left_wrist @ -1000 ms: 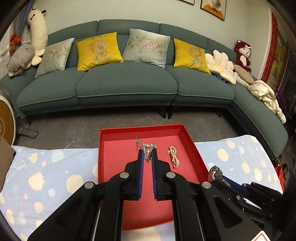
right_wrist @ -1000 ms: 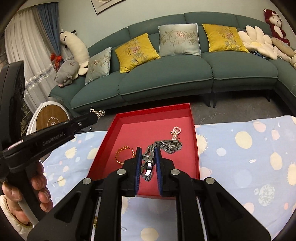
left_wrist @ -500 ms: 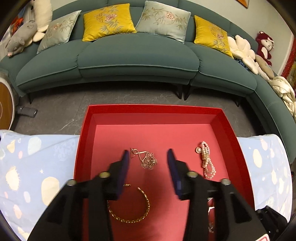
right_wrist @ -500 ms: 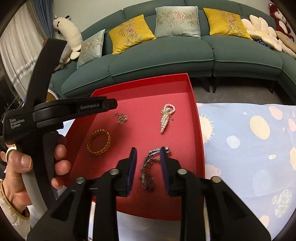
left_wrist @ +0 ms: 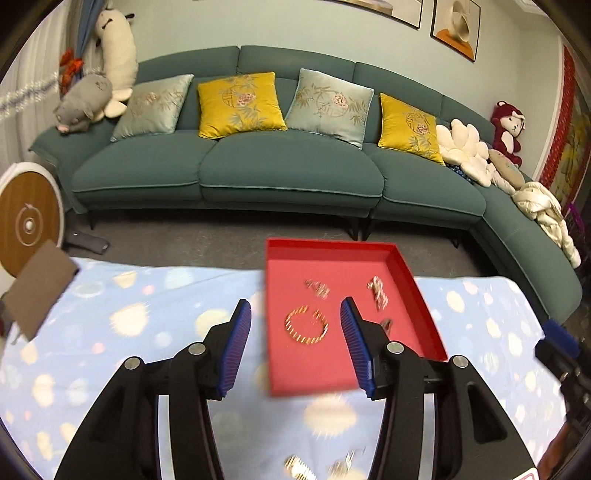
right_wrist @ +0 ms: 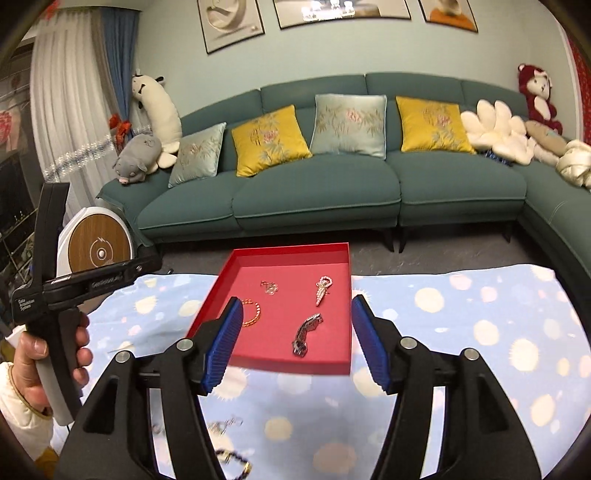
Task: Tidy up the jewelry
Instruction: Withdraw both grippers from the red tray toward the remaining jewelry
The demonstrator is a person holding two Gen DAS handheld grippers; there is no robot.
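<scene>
A curved teal sofa point(right_wrist: 317, 192) is set against a pale green wall point(right_wrist: 177, 55), lined with yellow and grey cushions point(right_wrist: 271, 138). Framed pictures point(right_wrist: 231, 24) are hung above; white curtains point(right_wrist: 70, 107) are seen at left, over grey floor point(right_wrist: 436, 258).

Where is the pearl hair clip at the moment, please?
In the right wrist view the pearl hair clip lies in the red tray, towards its far right, between the small chain and the right wall.

I count one red tray point(right_wrist: 343, 363) on the desk point(right_wrist: 480, 325) holding four jewelry pieces: a gold bangle point(right_wrist: 255, 313), a small chain point(right_wrist: 269, 287), a pearl clip point(right_wrist: 323, 290) and a watch point(right_wrist: 306, 332). On the far sofa point(right_wrist: 317, 199) I see five cushions: three yellow, two pale blue.
</scene>
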